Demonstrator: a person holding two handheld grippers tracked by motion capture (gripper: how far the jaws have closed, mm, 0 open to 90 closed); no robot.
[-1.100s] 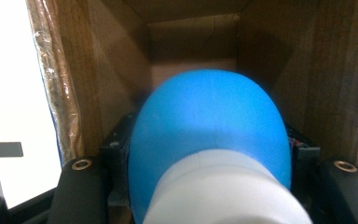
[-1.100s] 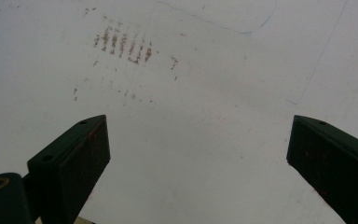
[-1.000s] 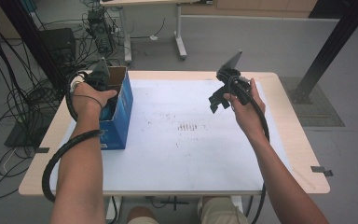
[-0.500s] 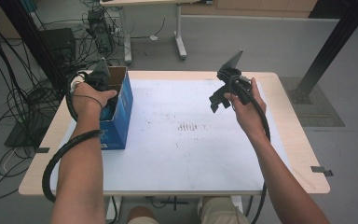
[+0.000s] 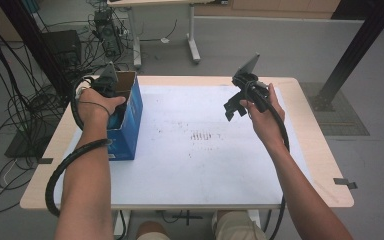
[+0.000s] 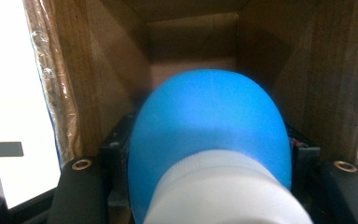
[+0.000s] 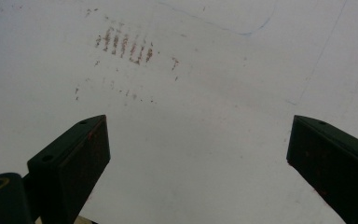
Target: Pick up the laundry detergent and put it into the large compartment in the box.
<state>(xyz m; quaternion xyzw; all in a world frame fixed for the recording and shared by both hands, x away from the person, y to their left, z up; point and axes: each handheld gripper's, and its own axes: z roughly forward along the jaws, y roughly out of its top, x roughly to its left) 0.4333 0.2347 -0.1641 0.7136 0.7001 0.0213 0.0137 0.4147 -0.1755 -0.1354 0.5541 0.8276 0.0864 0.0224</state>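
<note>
Count: one blue cardboard box [image 5: 127, 120], standing open at the table's [image 5: 190, 170] left edge. One blue-and-white object [image 6: 209, 140] inside that box. Two grippers: one left gripper [image 5: 105, 82], one right gripper [image 5: 236, 106]. One table.

The blue box [image 5: 128, 125] stands at the surface's [image 5: 205, 165] left edge, its cardboard walls close around a blue ball [image 6: 209, 126]; elsewhere the surface lies bare.
</note>
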